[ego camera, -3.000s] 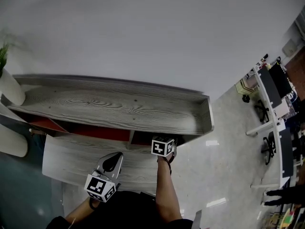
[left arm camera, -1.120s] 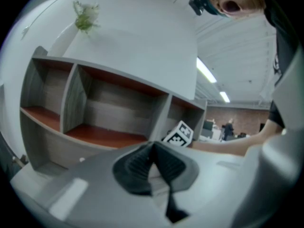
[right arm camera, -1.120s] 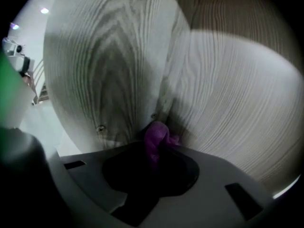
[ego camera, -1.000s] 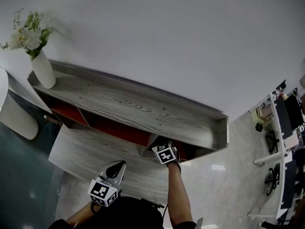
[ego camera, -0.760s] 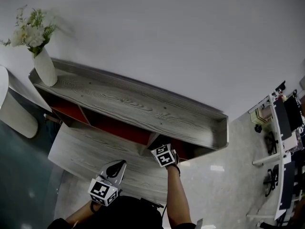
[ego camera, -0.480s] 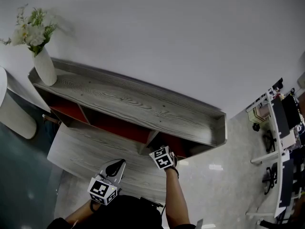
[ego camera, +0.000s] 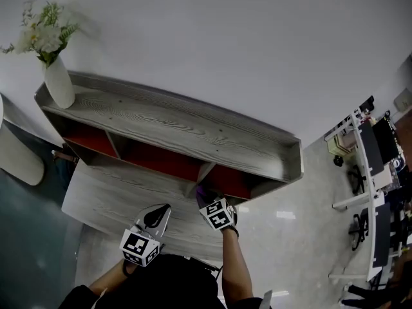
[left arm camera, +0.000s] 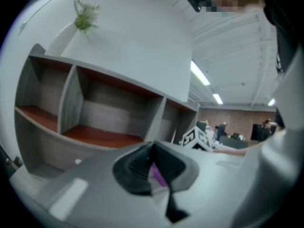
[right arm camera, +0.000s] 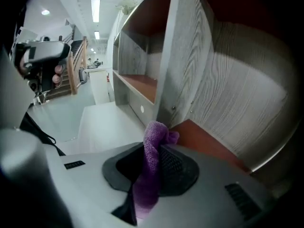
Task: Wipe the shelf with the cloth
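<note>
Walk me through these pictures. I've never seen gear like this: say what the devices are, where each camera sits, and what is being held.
No robot: a person holds a two-jaw tool in each hand. The wide picture is from a camera on the person's head, looking down on a grey wooden shelf with red-floored compartments and a vase of flowers on top. The other two come from a camera riding on each tool, looking along its jaws. The right gripper has its jaws closed on a purple cloth, at the front of the right-hand compartment. The left gripper hangs back from the shelf, jaws together; a purple sliver between them is too small to identify.
</note>
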`<state>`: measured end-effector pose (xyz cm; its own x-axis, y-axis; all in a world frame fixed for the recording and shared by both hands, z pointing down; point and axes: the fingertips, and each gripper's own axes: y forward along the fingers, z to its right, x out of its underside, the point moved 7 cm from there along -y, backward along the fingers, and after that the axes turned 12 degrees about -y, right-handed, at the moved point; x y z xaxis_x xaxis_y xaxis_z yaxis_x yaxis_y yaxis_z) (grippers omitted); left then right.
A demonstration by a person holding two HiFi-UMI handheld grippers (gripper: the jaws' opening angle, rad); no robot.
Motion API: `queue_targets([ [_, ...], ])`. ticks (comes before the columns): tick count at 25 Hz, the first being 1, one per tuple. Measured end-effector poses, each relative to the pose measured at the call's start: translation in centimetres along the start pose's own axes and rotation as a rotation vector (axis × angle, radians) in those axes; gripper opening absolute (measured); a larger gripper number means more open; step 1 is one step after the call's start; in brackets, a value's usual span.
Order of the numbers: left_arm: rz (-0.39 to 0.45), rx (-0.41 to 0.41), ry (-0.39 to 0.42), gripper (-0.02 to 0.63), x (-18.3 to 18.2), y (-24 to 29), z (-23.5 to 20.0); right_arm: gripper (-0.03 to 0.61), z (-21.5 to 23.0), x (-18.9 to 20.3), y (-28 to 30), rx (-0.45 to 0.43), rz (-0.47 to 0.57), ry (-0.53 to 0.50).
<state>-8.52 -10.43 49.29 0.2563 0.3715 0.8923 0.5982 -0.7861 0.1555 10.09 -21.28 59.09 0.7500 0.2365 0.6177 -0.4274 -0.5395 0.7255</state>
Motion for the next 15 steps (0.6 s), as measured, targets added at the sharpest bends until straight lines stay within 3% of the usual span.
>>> queue_targets([
  [6, -0.01, 0.027, -0.017, 0.005, -0.1, -0.6, -1.1, 0.067, -6.3, 2.1, -0.5, -0.061, -0.074, 0.062],
  [12, -0.069, 0.085, -0.029, 0.005, 1.2, -0.7, -2.6, 0.067, -11.5, 2.2, -1.8, -0.024, -0.033, 0.199],
  [15, -0.116, 0.118, -0.029, 0.005, 2.5, -0.6, -3.0, 0.067, -12.7, 1.9, -3.2, 0.045, 0.017, 0.303],
])
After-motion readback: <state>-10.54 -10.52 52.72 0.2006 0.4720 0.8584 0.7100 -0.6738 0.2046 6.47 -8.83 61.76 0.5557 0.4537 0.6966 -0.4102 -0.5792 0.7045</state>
